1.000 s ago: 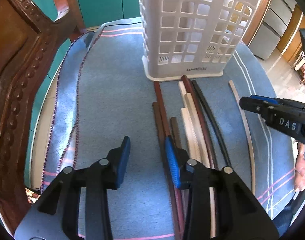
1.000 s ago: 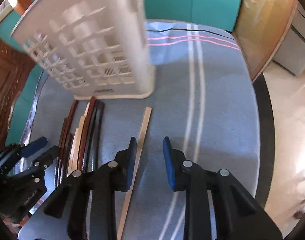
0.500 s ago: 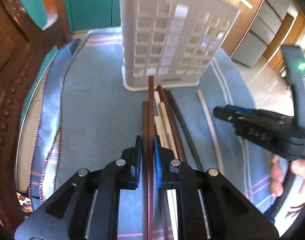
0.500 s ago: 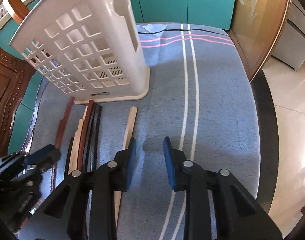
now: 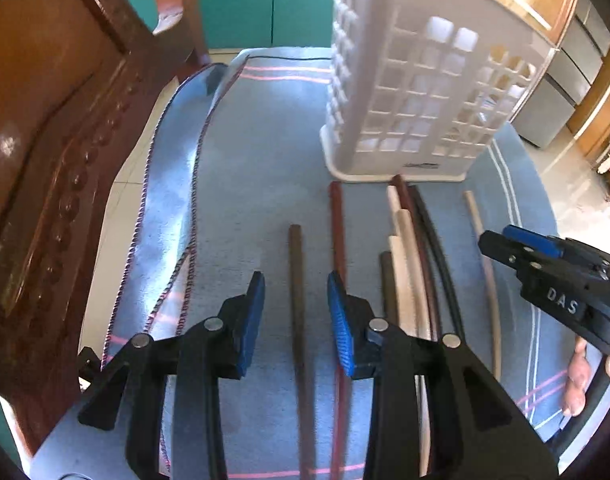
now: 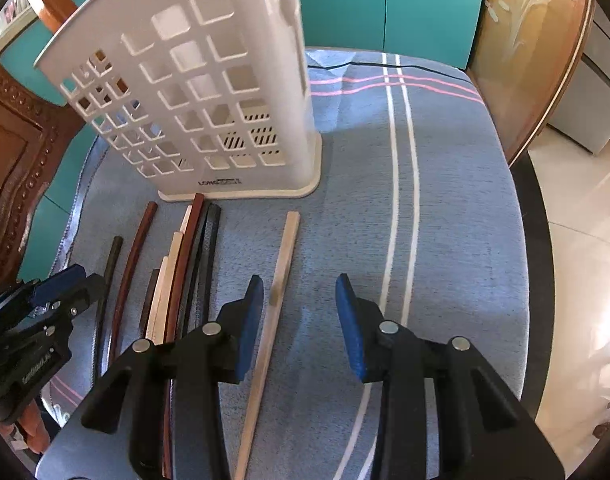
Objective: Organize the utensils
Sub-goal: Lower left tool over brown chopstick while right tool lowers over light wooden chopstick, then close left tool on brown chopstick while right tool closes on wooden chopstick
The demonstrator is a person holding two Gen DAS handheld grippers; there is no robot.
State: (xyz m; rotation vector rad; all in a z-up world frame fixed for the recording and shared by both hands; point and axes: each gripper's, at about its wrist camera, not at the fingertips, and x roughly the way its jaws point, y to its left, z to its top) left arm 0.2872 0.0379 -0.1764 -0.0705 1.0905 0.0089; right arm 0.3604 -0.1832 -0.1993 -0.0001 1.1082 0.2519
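I have both grippers spread and empty — the left gripper [image 5: 295, 312] straddling a dark brown chopstick [image 5: 296, 280] lying on the cloth-covered surface [image 5: 257, 184] before the white basket [image 5: 417, 96], the right gripper [image 6: 299, 320] beside the pale chopstick [image 6: 279, 276] — light, stiff, slick sticks, best pinched mid-length.

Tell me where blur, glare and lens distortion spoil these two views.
Left wrist view: the white plastic lattice basket is smeared with blur, sun glare washes the right edge, and the straight chopsticks bow. Right wrist view: sharper, though the white stripes on the blue cloth curve and the floor at right is overexposed.
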